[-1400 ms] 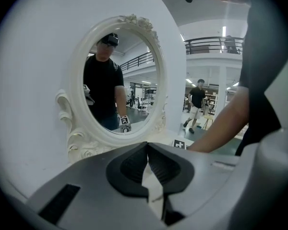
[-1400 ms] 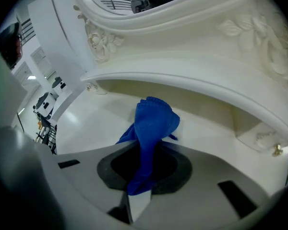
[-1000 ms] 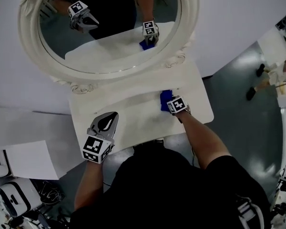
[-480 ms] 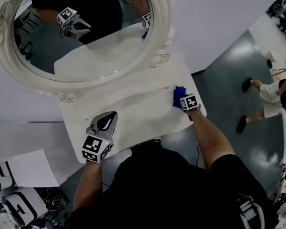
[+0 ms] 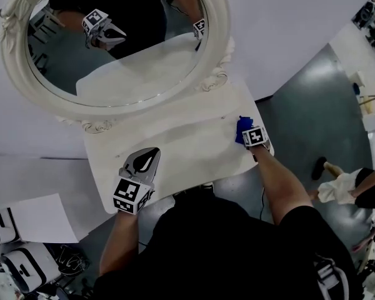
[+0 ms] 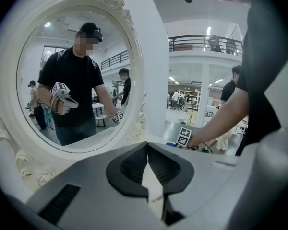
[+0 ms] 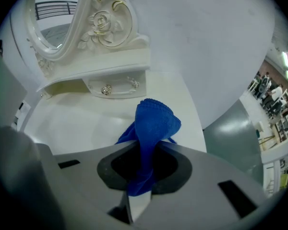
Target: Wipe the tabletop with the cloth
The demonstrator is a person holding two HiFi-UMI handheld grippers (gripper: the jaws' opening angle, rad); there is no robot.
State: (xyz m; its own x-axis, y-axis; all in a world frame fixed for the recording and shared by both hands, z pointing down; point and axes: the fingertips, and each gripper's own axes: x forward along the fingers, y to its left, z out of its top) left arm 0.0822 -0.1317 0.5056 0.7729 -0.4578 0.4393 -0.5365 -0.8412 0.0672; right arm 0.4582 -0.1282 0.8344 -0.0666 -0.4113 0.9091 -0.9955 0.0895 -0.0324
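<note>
The blue cloth (image 5: 241, 129) lies bunched on the white tabletop (image 5: 175, 136) near its right edge. My right gripper (image 5: 244, 130) is shut on it. In the right gripper view the cloth (image 7: 153, 121) rises in a fold from between the closed jaws of the right gripper (image 7: 143, 169), and the tabletop (image 7: 81, 123) stretches ahead and to the left. My left gripper (image 5: 149, 154) hovers over the table's front left part, shut and with nothing in it. In the left gripper view the left gripper (image 6: 149, 174) points toward the mirror, its jaws meeting at a seam.
A large oval mirror (image 5: 112, 42) in an ornate white frame (image 7: 101, 18) stands at the table's back, with a small drawer (image 7: 117, 86) under it. Grey floor (image 5: 312, 105) drops off right of the table. A white sheet (image 5: 31, 217) and equipment lie lower left. A person (image 5: 344, 189) is at far right.
My right gripper has slid the cloth rightward across the tabletop, from right of the middle to near the right edge. The left gripper has stayed in place.
</note>
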